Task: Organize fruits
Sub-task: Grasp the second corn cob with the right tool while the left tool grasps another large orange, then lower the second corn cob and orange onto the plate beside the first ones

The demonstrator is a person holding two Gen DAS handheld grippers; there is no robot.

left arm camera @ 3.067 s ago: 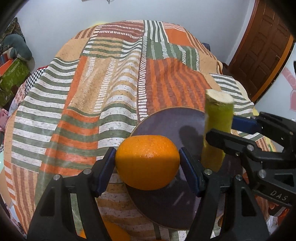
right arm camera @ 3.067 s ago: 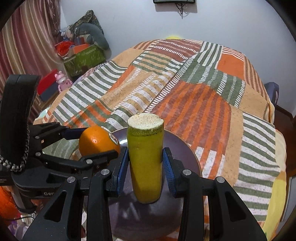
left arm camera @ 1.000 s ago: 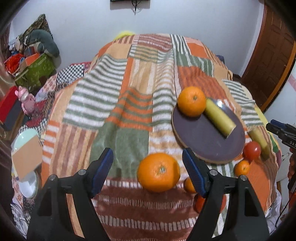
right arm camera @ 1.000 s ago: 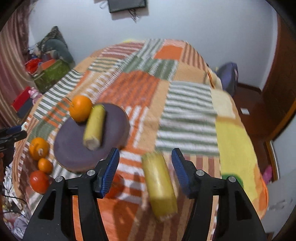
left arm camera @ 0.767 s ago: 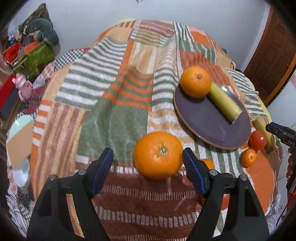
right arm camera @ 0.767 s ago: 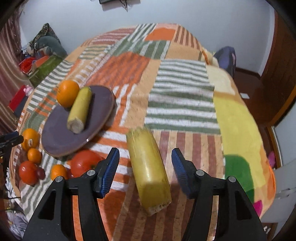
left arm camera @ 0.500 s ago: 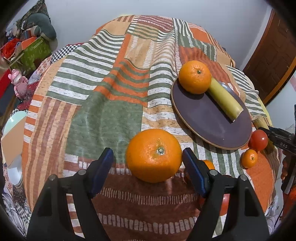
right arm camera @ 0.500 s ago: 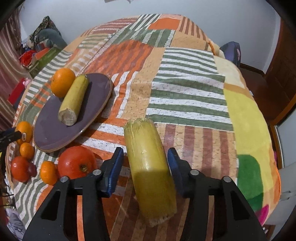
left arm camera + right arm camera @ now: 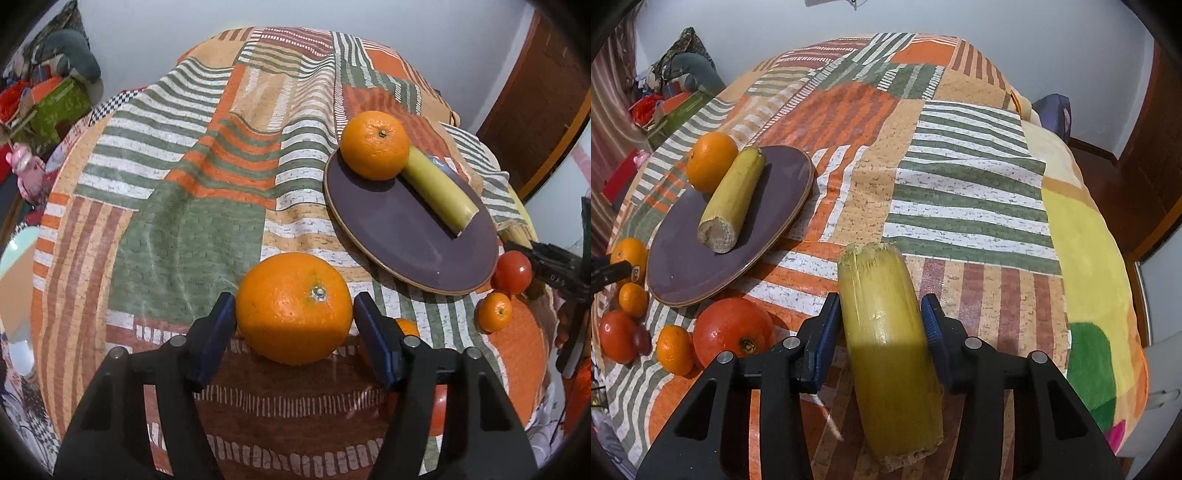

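Left wrist view, left tongs (image 9: 294, 326): jaws astride the large round orange (image 9: 293, 308); the blue pad on its left touches the peel, the other pad stands just off it, so I cannot tell whether they have a grip on it.
Right wrist view, right tongs (image 9: 881, 330): jaws flank the thick yellow-green cut stalk (image 9: 888, 354); both blue pads look pressed to its sides, seemingly gripping it mid-length.
Where the fruit lies: both pieces lie on the striped orange-and-green patchwork cover (image 9: 192, 206), off the round dark purple plate (image 9: 410, 236).
On the plate: a second orange (image 9: 373, 144) touching a slimmer yellow-green stalk piece (image 9: 437, 190).
Loose beside the plate: a red tomato (image 9: 733, 332), a small tangerine (image 9: 675, 349), and other small orange and red fruit near the edge.
Handling, orange: firm, fairly heavy, round, so likely to roll; best held across its widest part, as the pads now sit.
Handling, stalk: stiff and fibrous, with a smooth waxy rind that may slip; held mid-length it should stay balanced.
Hidden or unclear: fruit behind the left tongs is mostly covered; the near end of the stalk runs under the right tongs; what lies under the cover cannot be told; fisheye edges are dark and bent.
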